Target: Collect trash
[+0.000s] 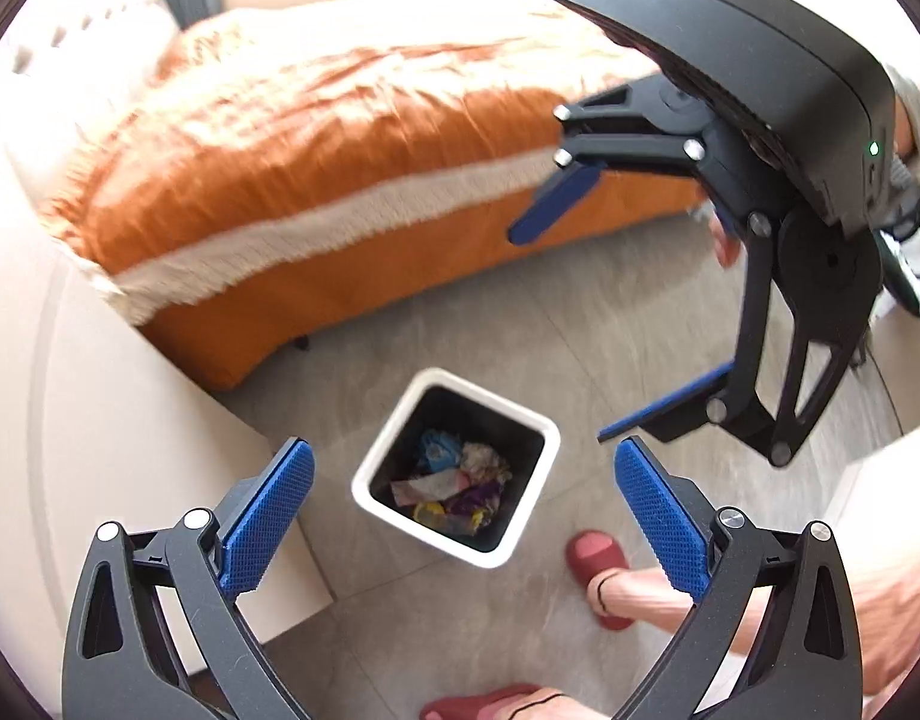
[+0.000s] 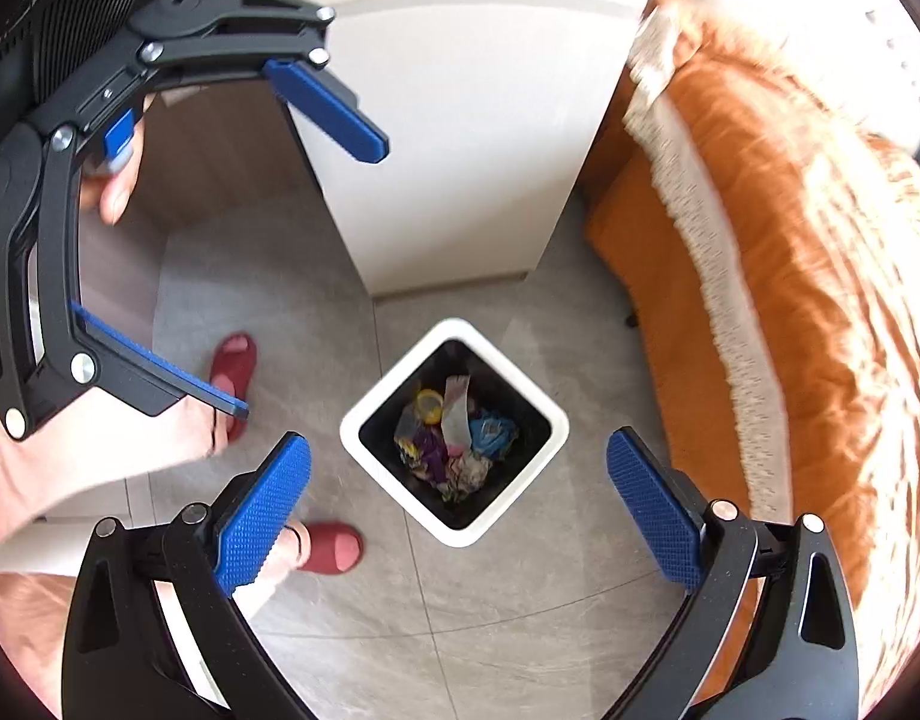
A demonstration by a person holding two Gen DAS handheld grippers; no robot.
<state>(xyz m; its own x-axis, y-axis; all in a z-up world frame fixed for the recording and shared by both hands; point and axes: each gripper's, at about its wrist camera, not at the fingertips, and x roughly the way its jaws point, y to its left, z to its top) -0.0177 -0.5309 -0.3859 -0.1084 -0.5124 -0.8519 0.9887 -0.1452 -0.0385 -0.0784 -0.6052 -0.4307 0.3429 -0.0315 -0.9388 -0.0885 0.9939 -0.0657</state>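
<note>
Left gripper (image 1: pixel 463 510), right gripper (image 2: pixel 457 507): jaws spread, empty, above bin (image 2: pixel 544 408) holding wrappers (image 2: pixel 454 438); seek remaining litter next.

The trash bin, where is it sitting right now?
The trash bin stands on the grey floor between the white cabinet and the orange-covered bed, below both open grippers, near the person's red slippers.

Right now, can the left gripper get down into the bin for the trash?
Probably yes. The left gripper hangs open above the white bin, whose top is uncovered, wrappers visible at the bottom. The right gripper is off to one side, not blocking. Depth may limit reach.
</note>
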